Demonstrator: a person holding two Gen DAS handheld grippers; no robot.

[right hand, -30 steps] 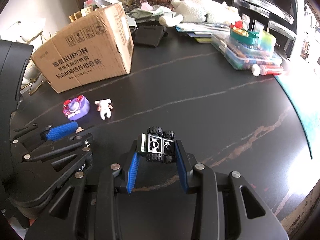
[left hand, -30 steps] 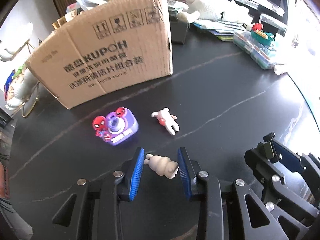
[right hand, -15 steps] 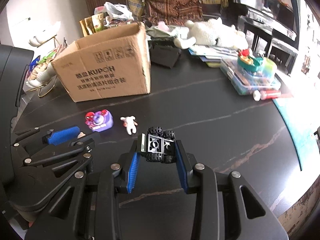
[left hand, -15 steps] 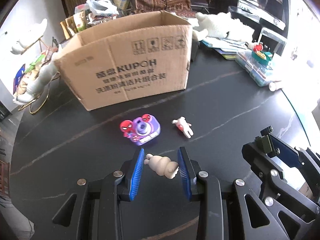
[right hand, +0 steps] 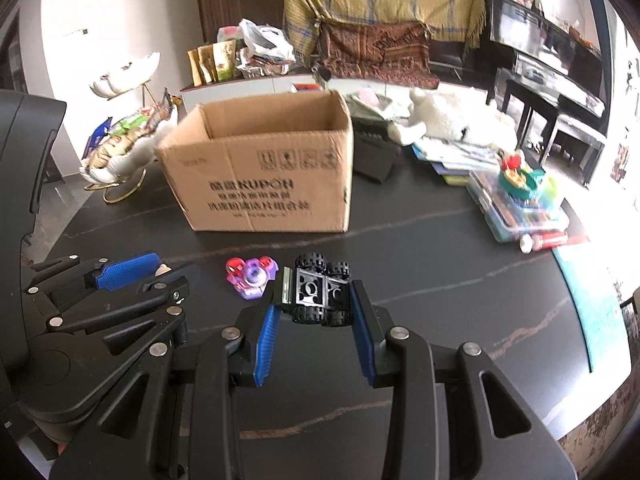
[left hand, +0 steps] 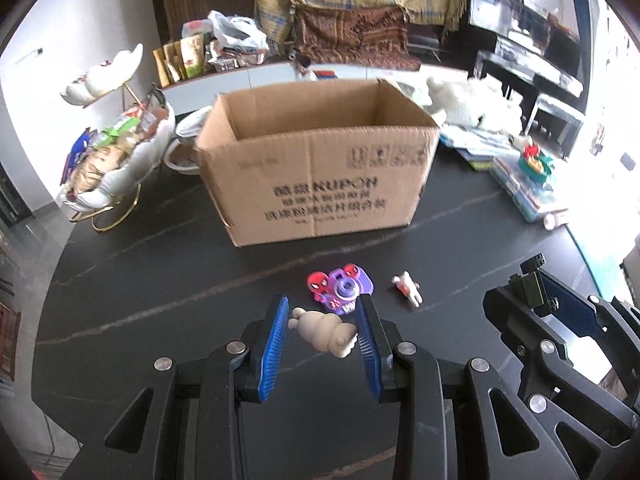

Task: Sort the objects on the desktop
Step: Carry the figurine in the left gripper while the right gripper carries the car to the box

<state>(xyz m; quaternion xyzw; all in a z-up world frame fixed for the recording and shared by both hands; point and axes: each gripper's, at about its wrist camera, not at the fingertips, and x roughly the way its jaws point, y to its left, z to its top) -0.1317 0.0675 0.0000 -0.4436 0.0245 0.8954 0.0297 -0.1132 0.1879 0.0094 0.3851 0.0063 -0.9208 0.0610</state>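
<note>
left wrist | left tongs (left hand: 322,320) grip figurine (left hand: 324,330) | right tongs (right hand: 316,300) grip car (right hand: 318,296) | black table (left hand: 160,280)

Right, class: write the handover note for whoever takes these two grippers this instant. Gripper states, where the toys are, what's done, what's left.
Left gripper: shut on the beige figurine, lifted off the table.
Right gripper: shut on the black brick car, also lifted.
The open cardboard box stands ahead on the dark table; its floor is out of view.
On the table before the box: the purple Spider-Man toy camera and the small white figure.
Done: two toys picked up.
Left: probably drop both in the box, then fetch the other two.
</note>
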